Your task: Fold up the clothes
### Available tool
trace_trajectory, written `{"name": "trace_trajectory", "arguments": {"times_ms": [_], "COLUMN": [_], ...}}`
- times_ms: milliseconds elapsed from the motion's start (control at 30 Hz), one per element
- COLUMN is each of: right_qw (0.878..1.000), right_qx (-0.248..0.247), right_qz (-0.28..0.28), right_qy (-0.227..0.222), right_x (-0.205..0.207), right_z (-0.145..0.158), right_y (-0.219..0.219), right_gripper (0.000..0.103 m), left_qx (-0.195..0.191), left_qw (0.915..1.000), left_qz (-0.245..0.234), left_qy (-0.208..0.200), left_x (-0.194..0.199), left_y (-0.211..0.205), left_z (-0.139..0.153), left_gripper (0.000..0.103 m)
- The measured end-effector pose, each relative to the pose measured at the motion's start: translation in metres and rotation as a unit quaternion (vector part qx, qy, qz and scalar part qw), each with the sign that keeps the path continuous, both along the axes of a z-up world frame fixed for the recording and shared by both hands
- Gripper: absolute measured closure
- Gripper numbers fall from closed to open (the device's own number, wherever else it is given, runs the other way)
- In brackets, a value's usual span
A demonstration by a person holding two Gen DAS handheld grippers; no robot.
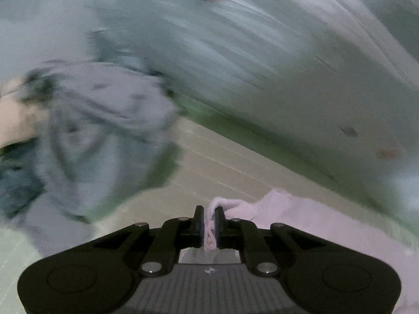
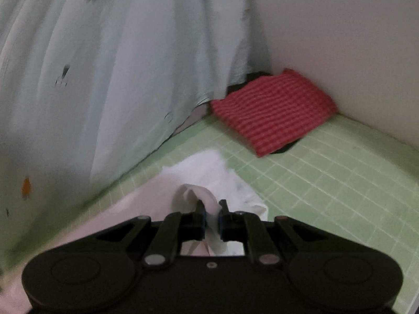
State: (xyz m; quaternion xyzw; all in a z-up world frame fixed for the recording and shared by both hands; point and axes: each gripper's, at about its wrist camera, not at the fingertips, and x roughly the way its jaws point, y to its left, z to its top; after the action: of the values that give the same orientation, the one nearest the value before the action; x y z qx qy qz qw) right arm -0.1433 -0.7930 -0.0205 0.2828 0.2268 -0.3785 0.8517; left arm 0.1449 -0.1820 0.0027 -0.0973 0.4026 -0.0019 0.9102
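In the left wrist view my left gripper (image 1: 209,221) is shut on a bunched edge of a pale pink-white garment (image 1: 301,217), which trails off to the right over the bed. The picture is smeared by motion. In the right wrist view my right gripper (image 2: 211,213) is shut on a fold of the same white garment (image 2: 199,172), which lies spread ahead of the fingers on the green checked sheet (image 2: 327,172).
A heap of grey-lilac clothes (image 1: 104,120) lies at the left of the left wrist view. A folded red striped cloth (image 2: 272,110) rests in the corner by the white wall (image 2: 340,39). A pale curtain with small orange prints (image 2: 104,65) hangs along the left.
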Motion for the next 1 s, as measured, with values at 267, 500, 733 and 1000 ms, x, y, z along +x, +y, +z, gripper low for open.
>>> {"name": "trace_trajectory", "arguments": {"times_ms": [267, 500, 733, 1000], "right_qw": [0.995, 0.993, 0.989, 0.983], "right_qx": [-0.015, -0.014, 0.110, 0.159], "right_qz": [0.037, 0.100, 0.076, 0.072], "right_qy": [0.091, 0.064, 0.067, 0.050], "right_x": [0.036, 0.052, 0.054, 0.050], "right_z": [-0.022, -0.016, -0.052, -0.074], "right_y": [0.029, 0.065, 0.057, 0.040], "right_gripper": [0.061, 0.026, 0.024, 0.023], "left_qx": [0.011, -0.059, -0.054, -0.081], "left_qw": [0.9946, 0.9864, 0.9835, 0.9783], "left_qz": [0.076, 0.097, 0.079, 0.100], "left_qy": [0.070, 0.119, 0.153, 0.162], "left_x": [-0.033, -0.084, -0.112, -0.111], "left_y": [0.036, 0.019, 0.004, 0.019], "left_z": [-0.039, -0.072, -0.088, -0.090], "left_gripper": [0.061, 0.031, 0.030, 0.030]}}
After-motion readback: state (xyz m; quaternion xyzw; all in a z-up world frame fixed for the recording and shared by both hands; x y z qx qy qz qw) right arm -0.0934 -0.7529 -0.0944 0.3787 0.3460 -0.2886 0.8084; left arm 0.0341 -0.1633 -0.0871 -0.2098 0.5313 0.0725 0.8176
